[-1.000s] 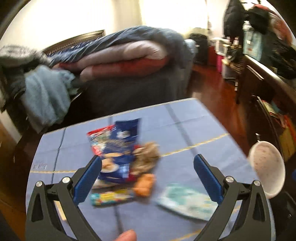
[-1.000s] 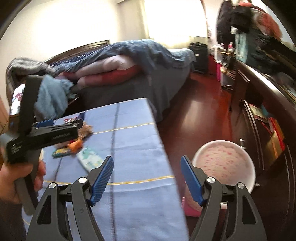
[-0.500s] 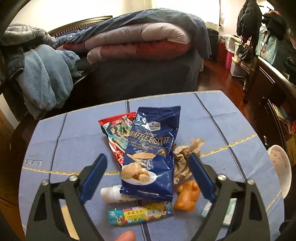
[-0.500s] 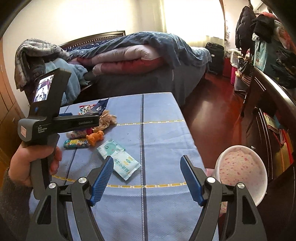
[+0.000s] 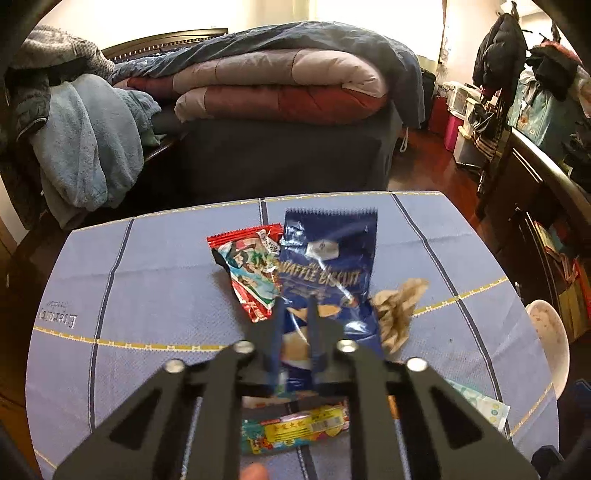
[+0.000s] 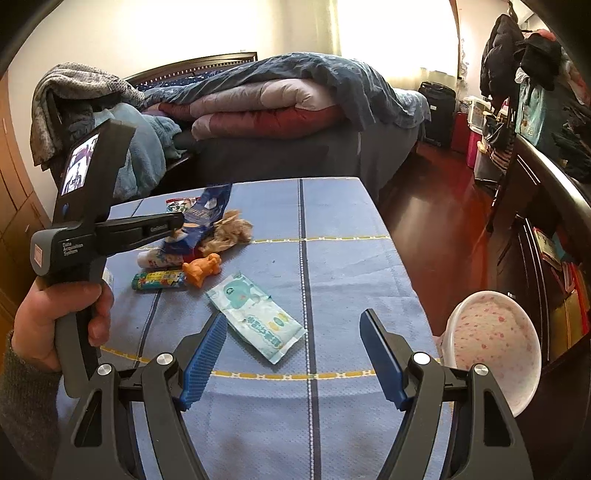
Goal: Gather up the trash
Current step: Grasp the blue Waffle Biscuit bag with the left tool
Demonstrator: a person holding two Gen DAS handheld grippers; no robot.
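Open blue tabletop (image 6: 332, 424) along the near edge and the whole right side — nothing but a flat wipes packet (image 6: 255, 317) there. Crowded toward the left edge: wrappers (image 6: 207, 210), crumpled paper (image 6: 231, 230), orange toy (image 6: 203, 269) — bunched close, touching.

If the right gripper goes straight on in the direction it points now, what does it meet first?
Most likely the pale blue-green wipes packet lying flat on the blue tablecloth. The open right gripper points down at the cloth, with the packet just ahead, slightly toward its left finger; depth is uncertain.

Blown-out backlight from the window (image 6: 395, 33), fisheye-warped edges.
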